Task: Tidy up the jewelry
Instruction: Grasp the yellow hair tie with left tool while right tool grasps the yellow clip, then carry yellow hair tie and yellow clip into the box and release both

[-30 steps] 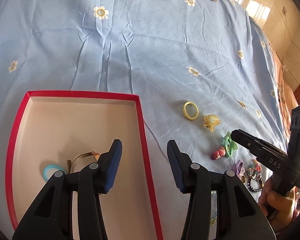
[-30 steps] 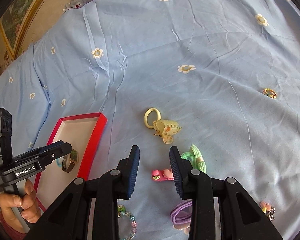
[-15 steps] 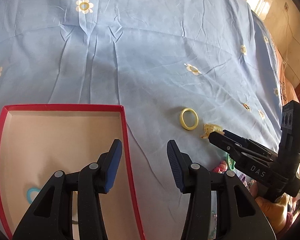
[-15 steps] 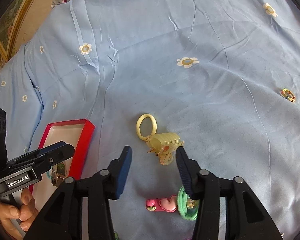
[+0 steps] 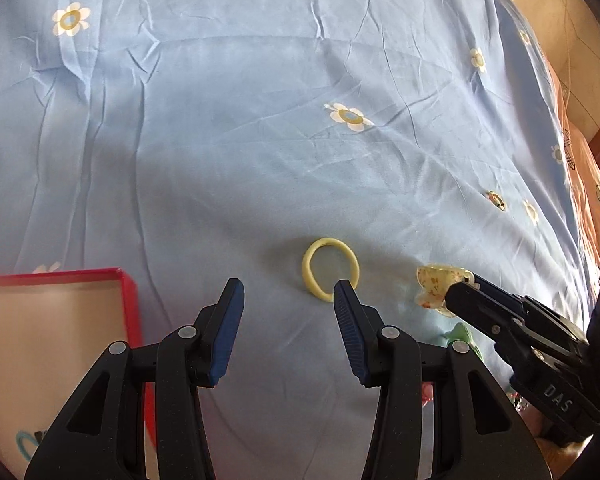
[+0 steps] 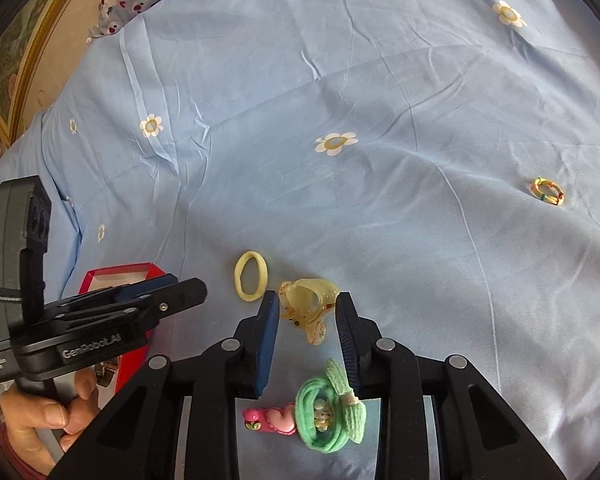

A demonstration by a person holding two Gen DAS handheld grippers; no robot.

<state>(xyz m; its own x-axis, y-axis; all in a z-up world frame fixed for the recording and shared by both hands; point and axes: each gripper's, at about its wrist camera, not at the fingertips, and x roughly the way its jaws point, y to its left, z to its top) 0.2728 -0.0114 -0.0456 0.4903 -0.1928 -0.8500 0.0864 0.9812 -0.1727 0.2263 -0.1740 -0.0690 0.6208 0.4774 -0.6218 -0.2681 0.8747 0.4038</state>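
Hair claw [image 6: 306, 306] between just-narrowed, untouching pads of right gripper [image 6: 305, 318]; left gripper [image 5: 286, 300] half-open, empty.

The left gripper [image 5: 288, 294] has slid away from the red box [image 5: 128, 304] toward the yellow hair ring [image 5: 330, 269], and it is empty. The right gripper [image 6: 306, 312] moved forward, off the pink clip [image 6: 270, 420], up to the yellow claw clip [image 6: 306, 304]. Its jaws opened wide, then were just closing, with the claw clip between them.
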